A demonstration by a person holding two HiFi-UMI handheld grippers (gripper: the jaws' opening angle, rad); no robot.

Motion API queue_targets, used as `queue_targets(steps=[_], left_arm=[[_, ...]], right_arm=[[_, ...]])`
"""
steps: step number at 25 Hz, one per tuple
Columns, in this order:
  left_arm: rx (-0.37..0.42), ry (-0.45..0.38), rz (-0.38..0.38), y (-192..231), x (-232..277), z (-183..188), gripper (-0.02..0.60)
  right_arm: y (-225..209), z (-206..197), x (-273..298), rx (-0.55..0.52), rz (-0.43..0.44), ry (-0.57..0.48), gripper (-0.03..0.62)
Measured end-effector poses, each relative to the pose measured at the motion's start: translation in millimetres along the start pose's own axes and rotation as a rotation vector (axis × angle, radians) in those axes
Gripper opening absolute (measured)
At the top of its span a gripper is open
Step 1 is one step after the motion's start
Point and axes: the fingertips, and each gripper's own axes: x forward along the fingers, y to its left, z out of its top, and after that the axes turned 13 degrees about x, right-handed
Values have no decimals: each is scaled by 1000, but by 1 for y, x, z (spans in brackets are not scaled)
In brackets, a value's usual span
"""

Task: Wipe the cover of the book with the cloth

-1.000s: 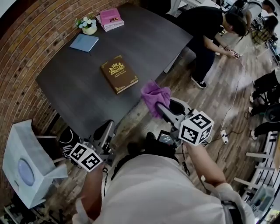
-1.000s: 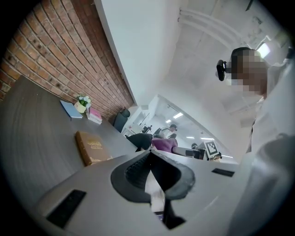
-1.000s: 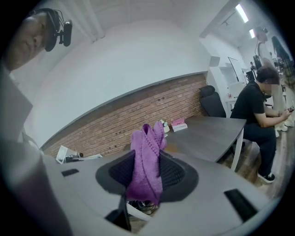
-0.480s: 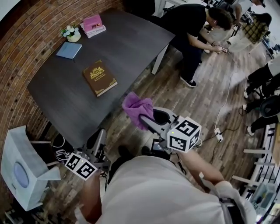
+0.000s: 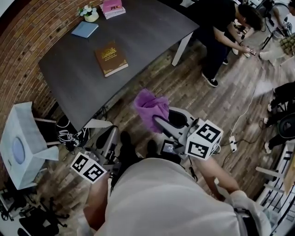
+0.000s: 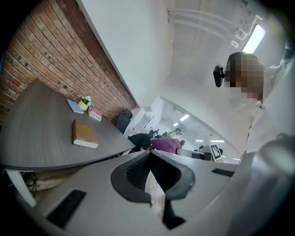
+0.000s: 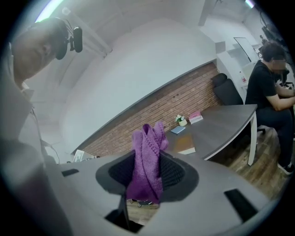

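A brown book (image 5: pixel 111 58) with a gold emblem lies flat on the dark table (image 5: pixel 147 32), far ahead of both grippers. My right gripper (image 5: pixel 159 120) is shut on a purple cloth (image 5: pixel 151 108), which bunches up above the jaws over the wooden floor. In the right gripper view the cloth (image 7: pixel 146 161) fills the gap between the pads of the right gripper (image 7: pixel 147 156), with the book (image 7: pixel 186 144) small beyond it. My left gripper (image 5: pixel 109 138) is shut and empty, low at the left. The left gripper (image 6: pixel 150 154) points level, with the book (image 6: pixel 85 133) off to its left.
A blue booklet (image 5: pixel 85 29), a flower pot (image 5: pixel 90 14) and pink books (image 5: pixel 112 7) sit at the table's far end. A white box (image 5: pixel 20 147) stands on the floor at the left. A person in black (image 5: pixel 221 27) bends over by the table's right corner.
The table and book now show higher and farther off in the head view. The cloth, which overlapped the table's near edge, now hangs over the floor. Neither gripper's jaws changed.
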Motion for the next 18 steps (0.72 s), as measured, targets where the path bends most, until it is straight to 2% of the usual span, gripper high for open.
queue_targets(steps=[7,13,18], left_arm=[[18,-32,36,-4,-31,7,8],[20,-25,-13,8,-54,12,8],[40,-11,-67,18,-68,22,8]], right_arm=[[21,-6,-4,-2,27,-16,146],[36,-6,12,23,-6,-66,144],[45,4,19,4,-60,-136,143]])
